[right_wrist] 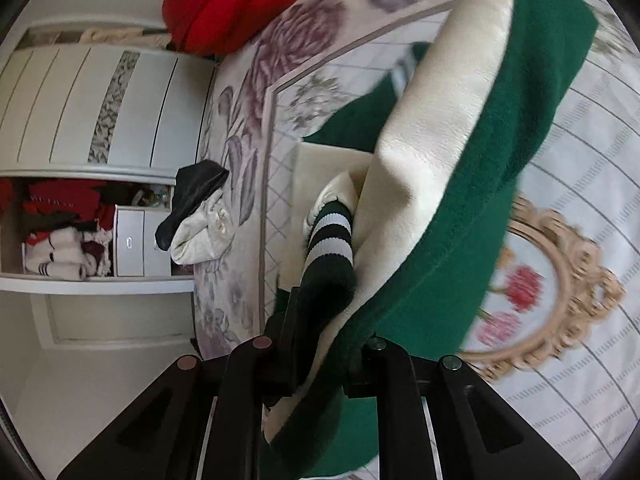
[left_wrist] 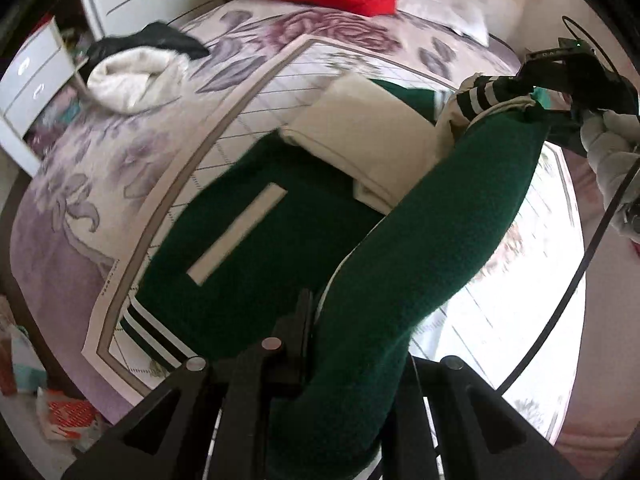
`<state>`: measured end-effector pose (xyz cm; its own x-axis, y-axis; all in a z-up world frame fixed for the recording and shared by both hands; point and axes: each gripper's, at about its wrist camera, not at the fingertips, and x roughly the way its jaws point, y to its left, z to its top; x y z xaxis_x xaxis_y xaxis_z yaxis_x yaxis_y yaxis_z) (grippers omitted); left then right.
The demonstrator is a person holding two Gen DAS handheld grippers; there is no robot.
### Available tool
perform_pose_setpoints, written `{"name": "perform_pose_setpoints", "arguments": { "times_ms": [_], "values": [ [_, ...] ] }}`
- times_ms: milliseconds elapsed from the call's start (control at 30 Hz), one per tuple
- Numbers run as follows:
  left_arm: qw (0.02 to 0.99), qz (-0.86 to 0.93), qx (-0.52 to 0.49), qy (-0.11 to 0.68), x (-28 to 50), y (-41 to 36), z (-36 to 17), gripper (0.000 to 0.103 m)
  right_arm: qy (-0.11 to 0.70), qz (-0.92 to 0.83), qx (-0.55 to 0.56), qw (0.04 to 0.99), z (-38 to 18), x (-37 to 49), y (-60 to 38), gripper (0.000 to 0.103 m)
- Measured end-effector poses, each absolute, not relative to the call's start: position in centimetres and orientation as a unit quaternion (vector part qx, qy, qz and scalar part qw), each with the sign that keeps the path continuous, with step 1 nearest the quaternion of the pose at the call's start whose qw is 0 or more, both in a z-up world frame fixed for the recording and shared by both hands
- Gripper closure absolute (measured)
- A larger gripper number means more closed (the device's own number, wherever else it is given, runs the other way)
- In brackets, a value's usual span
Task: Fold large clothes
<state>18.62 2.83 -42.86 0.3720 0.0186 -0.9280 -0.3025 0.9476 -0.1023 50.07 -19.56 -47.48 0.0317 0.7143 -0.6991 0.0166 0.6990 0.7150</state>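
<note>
Green jacket [left_wrist: 224, 248] hangs clamped between left gripper [left_wrist: 320, 320] and right gripper [right_wrist: 336, 320]

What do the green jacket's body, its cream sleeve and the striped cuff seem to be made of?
Green jacket body: likely wool-like felt, matte and nubby. Cream sleeve: probably leather or faux leather, smooth with faint grain and sheen. Striped cuff: ribbed knit.

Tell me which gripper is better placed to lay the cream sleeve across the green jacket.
Probably the right. The right gripper is shut on the jacket with the sleeve and its striped cuff in its grip; the left gripper pinches only green fabric.
</note>
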Motion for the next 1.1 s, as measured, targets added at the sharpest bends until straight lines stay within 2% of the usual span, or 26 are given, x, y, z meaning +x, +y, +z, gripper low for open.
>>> {"name": "perform_pose_setpoints", "arguments": {
  "times_ms": [267,333,367,433,500,567,633,733,833,900,967,1100],
  "values": [
    [0.791,0.114,-0.191,0.57,21.3,12.8,-47.7,0.094,0.679,0.245,0.235,0.651,-51.6,55.2,-6.0,0.088],
    [0.777,0.117,-0.204,0.584,21.6,15.1,-49.7,0.087,0.697,0.227,0.218,0.645,-53.7,56.1,-2.5,0.088],
    [0.766,0.116,-0.227,0.59,21.7,16.6,-50.7,0.087,0.705,0.218,0.21,0.641,-54.6,56.5,-1.3,0.088],
    [0.74,0.101,-0.305,0.591,21.1,19.6,-52.5,0.087,0.728,0.205,0.214,0.618,-56.7,57.2,1.0,0.079],
    [0.696,0.074,-0.427,0.572,19.7,22.6,-53.7,0.083,0.734,0.213,0.264,0.589,-57.8,57.3,1.8,0.054],
    [0.658,0.059,-0.52,0.542,18.0,24.7,-54.2,0.076,0.725,0.233,0.288,0.581,-57.7,56.7,1.8,0.044],
    [0.635,0.03,-0.576,0.514,16.8,25.9,-53.8,0.074,0.716,0.263,0.294,0.576,-56.4,55.2,1.3,0.038],
    [0.638,0.02,-0.572,0.515,16.0,25.7,-52.4,0.072,0.703,0.283,0.262,0.597,-54.1,51.5,-0.9,0.037],
    [0.655,0.013,-0.53,0.539,15.1,23.6,-51.3,0.06,0.707,0.281,0.216,0.612,-52.8,46.6,-4.3,0.032],
    [0.667,0.013,-0.489,0.562,14.8,22.7,-50.9,0.05,0.714,0.272,0.194,0.615,-52.7,42.4,-7.2,0.026],
    [0.678,0.016,-0.447,0.583,13.4,22.0,-51.0,0.05,0.727,0.255,0.175,0.613,-53.1,39.3,-9.2,0.023],
    [0.667,0.037,-0.464,0.582,10.5,23.1,-51.1,0.05,0.759,0.217,0.162,0.593,-56.0,32.0,-12.4,0.023]
  ]
}}
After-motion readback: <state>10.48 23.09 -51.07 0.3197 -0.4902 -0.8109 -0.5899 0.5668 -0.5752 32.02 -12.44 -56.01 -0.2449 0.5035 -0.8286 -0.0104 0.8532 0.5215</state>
